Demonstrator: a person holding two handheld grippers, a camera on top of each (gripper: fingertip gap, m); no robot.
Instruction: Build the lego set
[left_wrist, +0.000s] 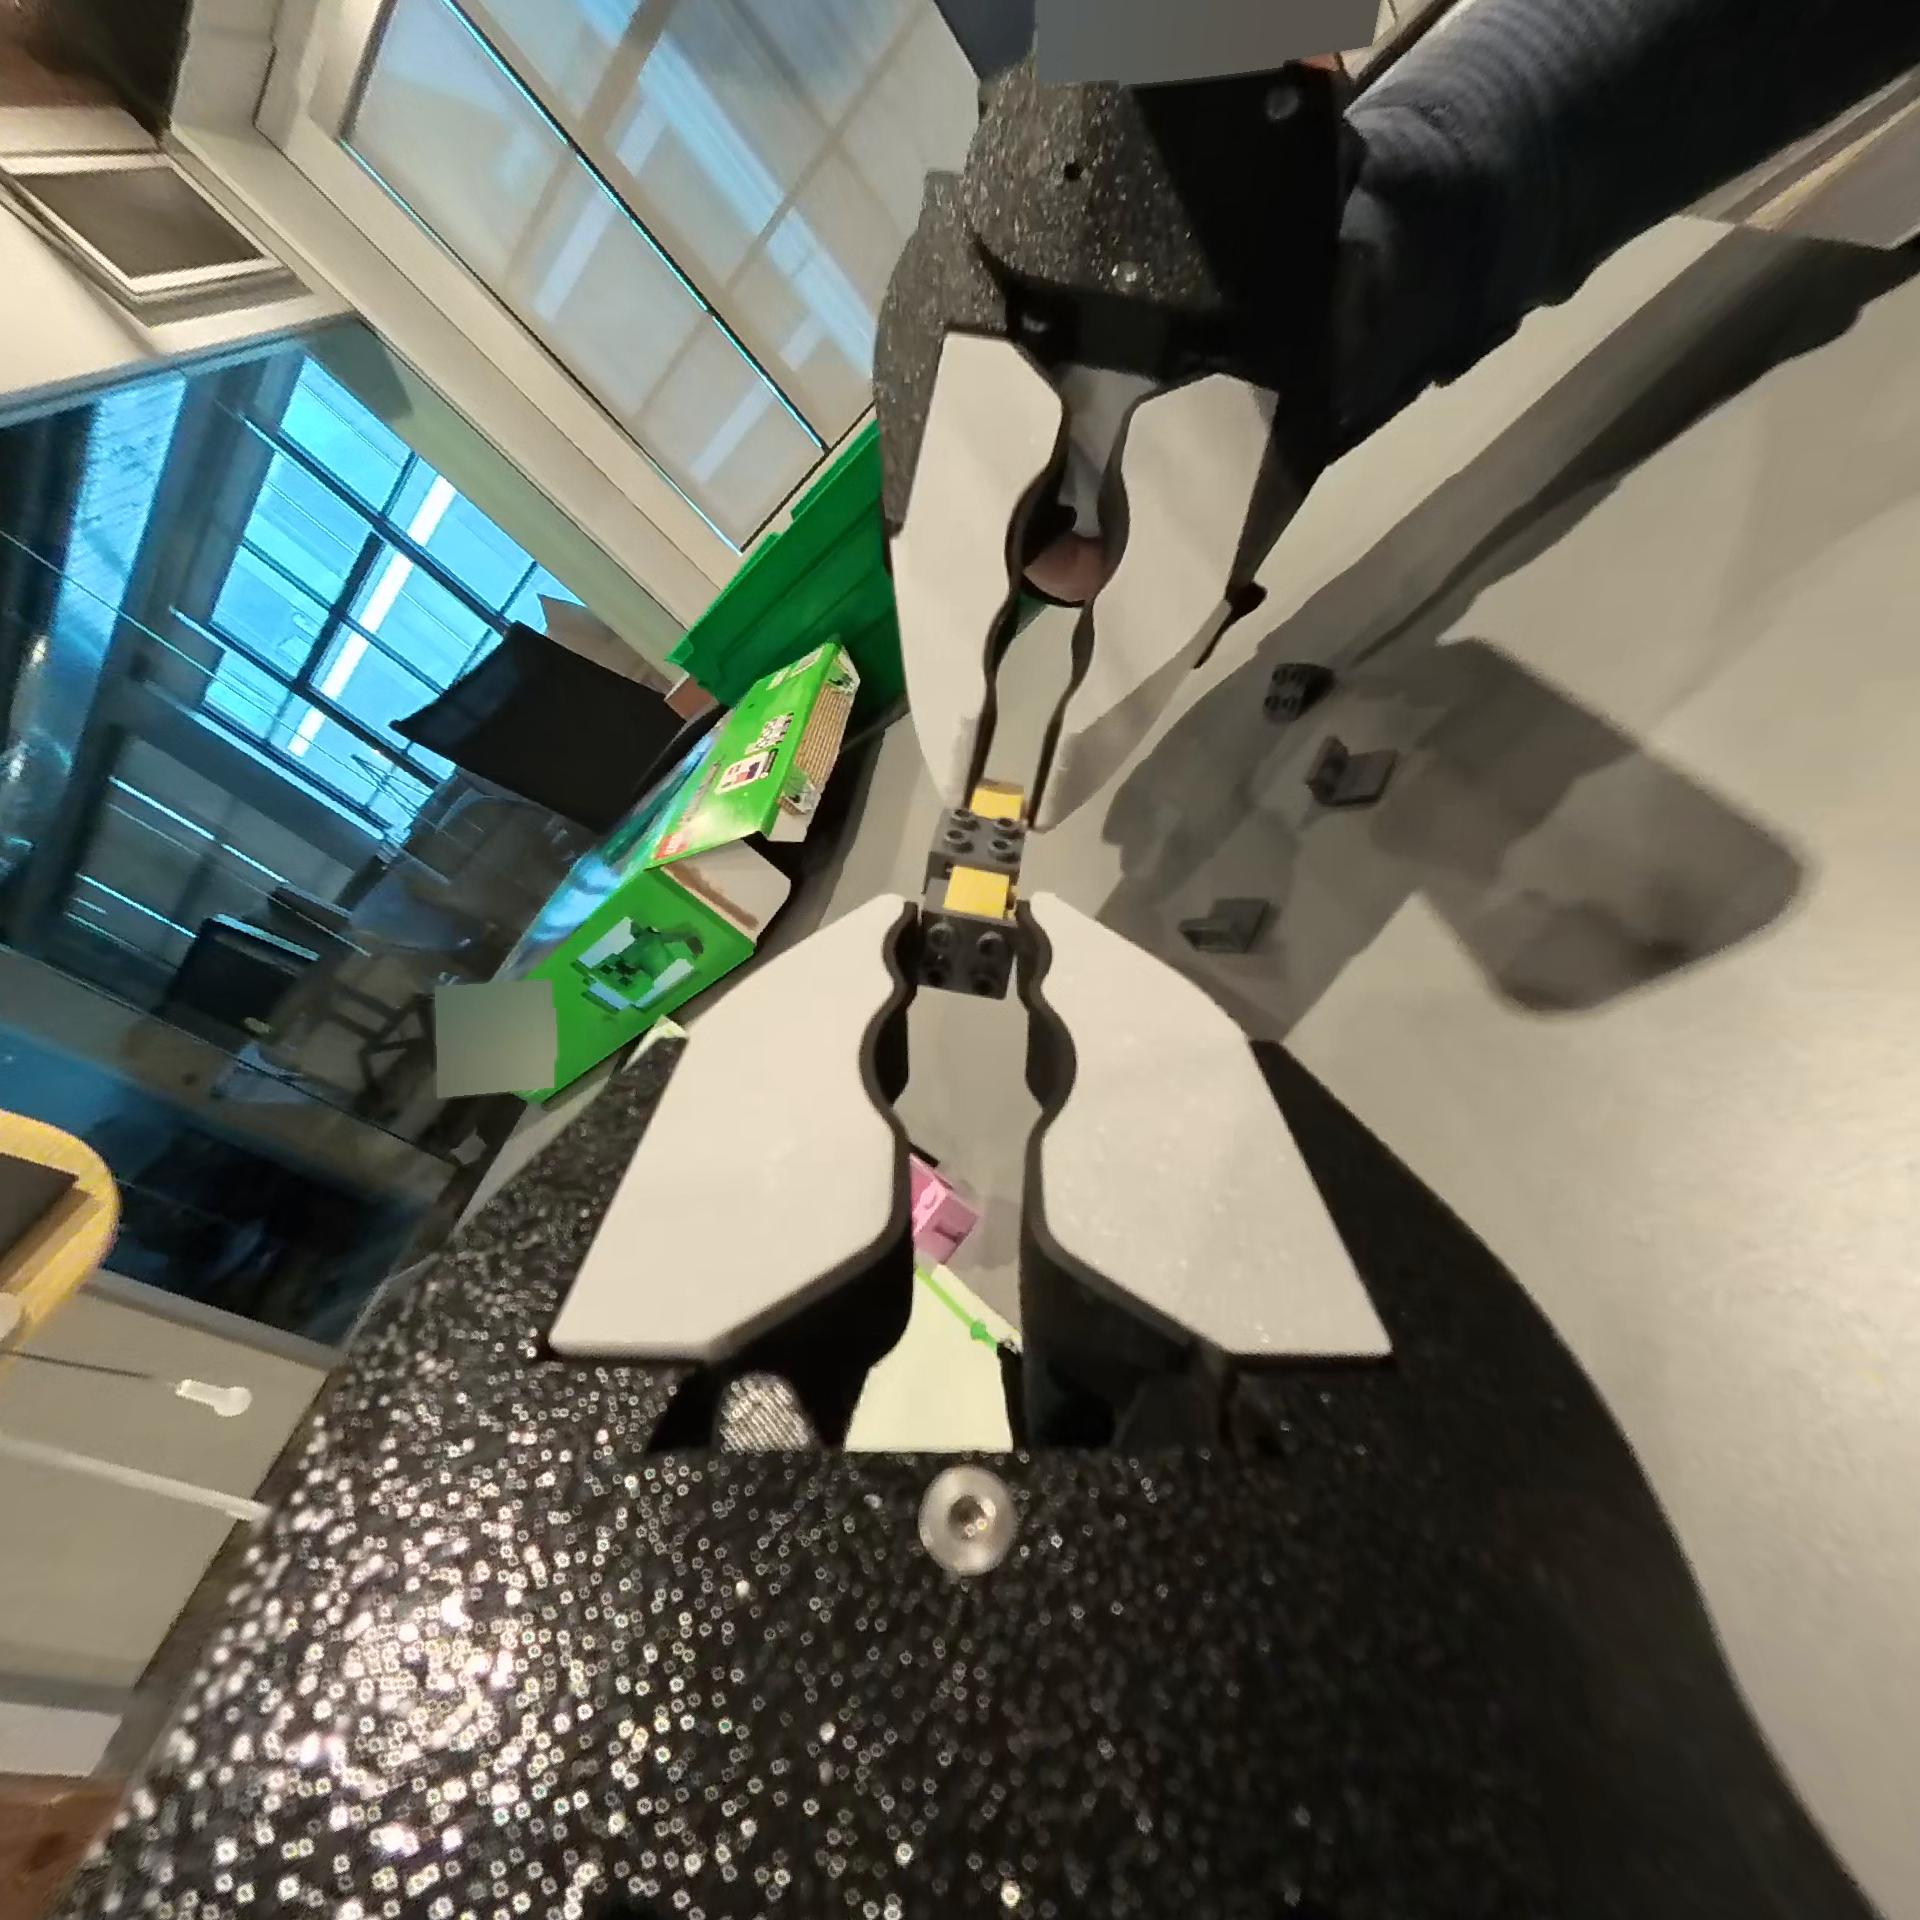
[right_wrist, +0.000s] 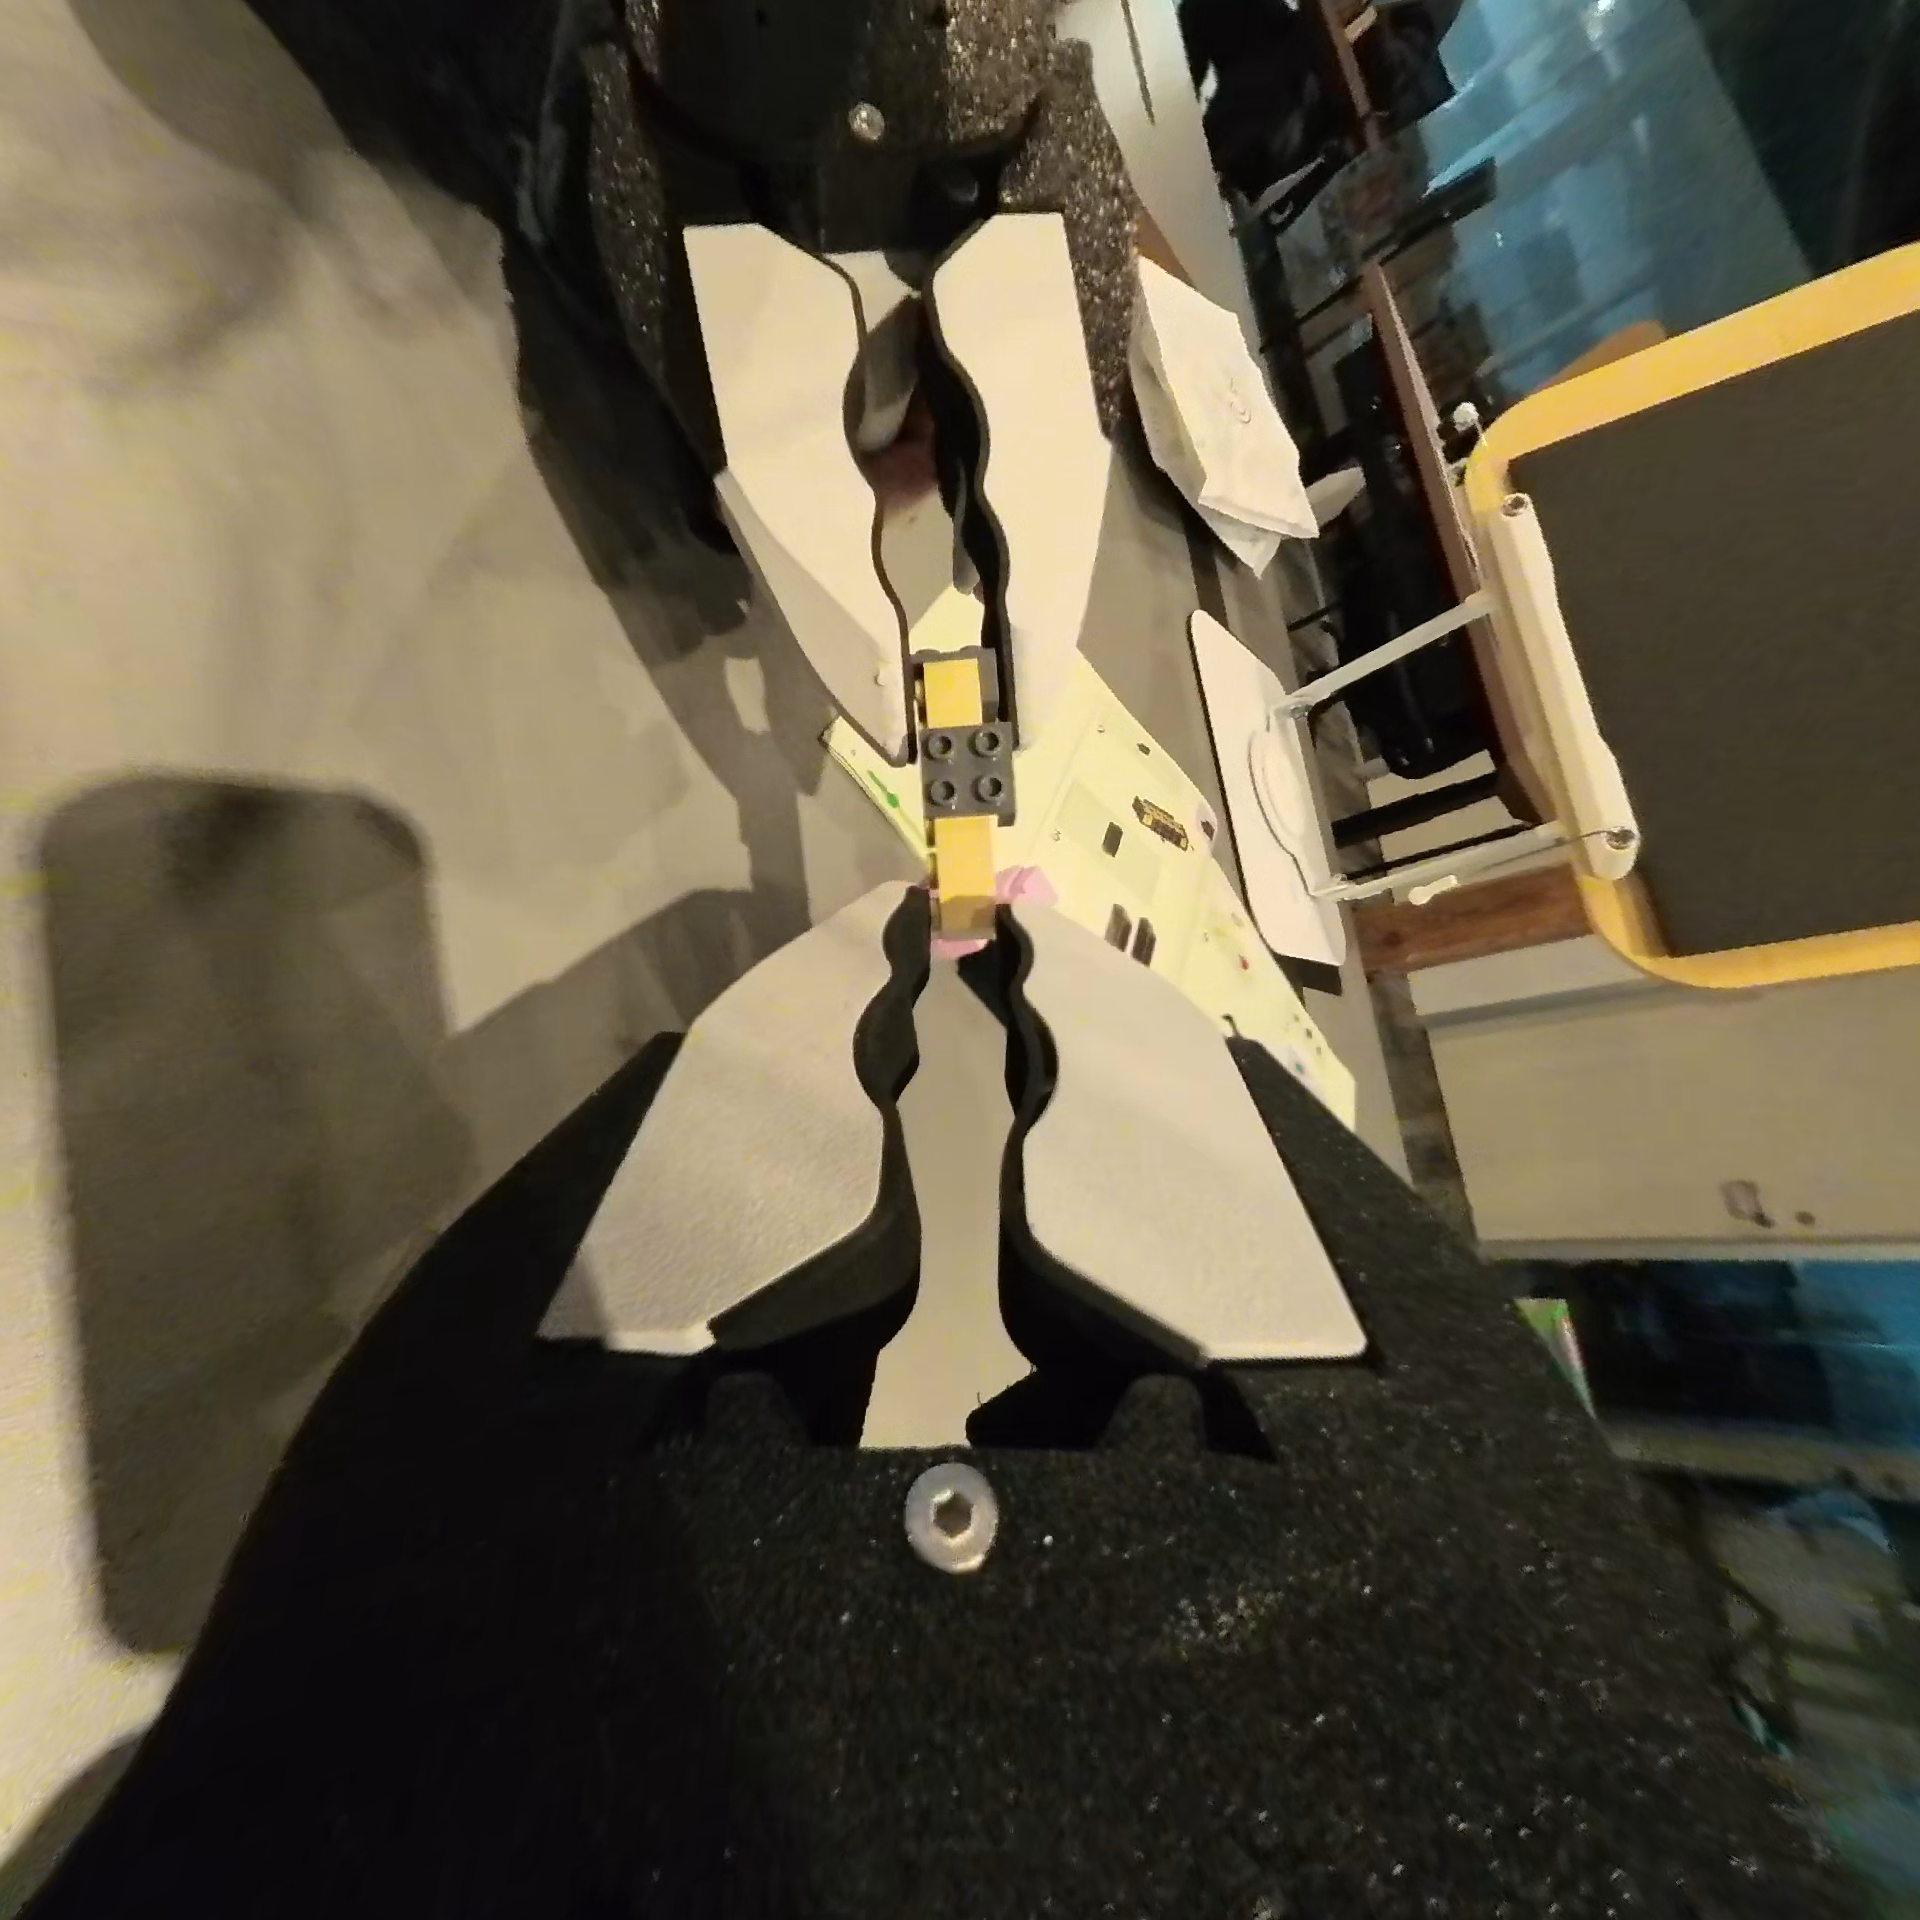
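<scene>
A small lego assembly of dark grey 2x2 bricks (left_wrist: 983, 837) and yellow pieces (left_wrist: 978, 891) is held in the air between the two grippers, which face each other tip to tip. My left gripper (left_wrist: 966, 935) is shut on its near dark grey end. My right gripper (left_wrist: 1003, 800) comes from above in that view, shut on the far yellow end. In the right wrist view my right gripper (right_wrist: 961, 914) is shut on a yellow piece (right_wrist: 964, 868). A grey studded brick (right_wrist: 966, 774) sits mid-way, and the left gripper (right_wrist: 961, 686) clamps the far end.
The white table (left_wrist: 1558, 1143) carries three loose dark pieces (left_wrist: 1349, 774), a pink brick (left_wrist: 940, 1210) and the instruction booklet (right_wrist: 1143, 831). Green lego boxes (left_wrist: 758, 769) and a green bin (left_wrist: 800, 603) stand at the table's edge. A white stand (right_wrist: 1278, 790) and a yellow-edged chair (right_wrist: 1714, 623) are nearby. My left and right fingertips are right by each other.
</scene>
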